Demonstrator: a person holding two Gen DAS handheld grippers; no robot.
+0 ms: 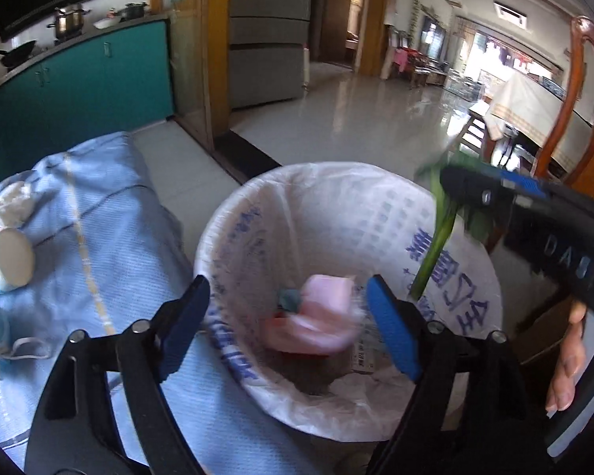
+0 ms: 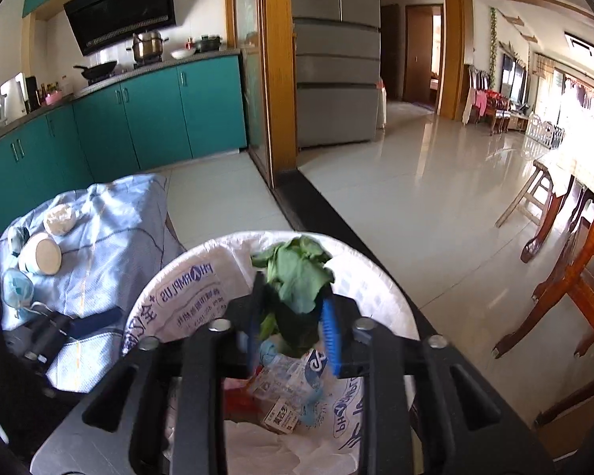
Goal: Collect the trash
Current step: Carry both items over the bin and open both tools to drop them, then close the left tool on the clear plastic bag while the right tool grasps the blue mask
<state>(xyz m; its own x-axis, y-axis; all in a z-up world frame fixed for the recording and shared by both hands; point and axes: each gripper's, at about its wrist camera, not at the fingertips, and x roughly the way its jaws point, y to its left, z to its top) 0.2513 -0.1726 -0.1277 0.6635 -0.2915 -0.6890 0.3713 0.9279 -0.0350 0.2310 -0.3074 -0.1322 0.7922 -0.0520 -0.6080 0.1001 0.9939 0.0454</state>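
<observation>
Left gripper (image 1: pixel 287 326) jaws apart, empty over bin (image 1: pixel 471 316); right gripper (image 2: pixel 293 332) jaws loosely around limp, light leafy green (image 2: pixel 297 273), best held by its stalk.

teal cabs (image 2: pixel 150 118) | fridge (image 2: pixel 336 71) | wok (image 2: pixel 99 68) | wood chair (image 2: pixel 574 297)

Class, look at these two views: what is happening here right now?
A person with a gripper in each hand is dropping trash into a bin lined with a white bag. The left gripper is open above a pink wrapper in the bin. A leafy green vegetable sits between the fingers of the right gripper, over the bin.
</observation>
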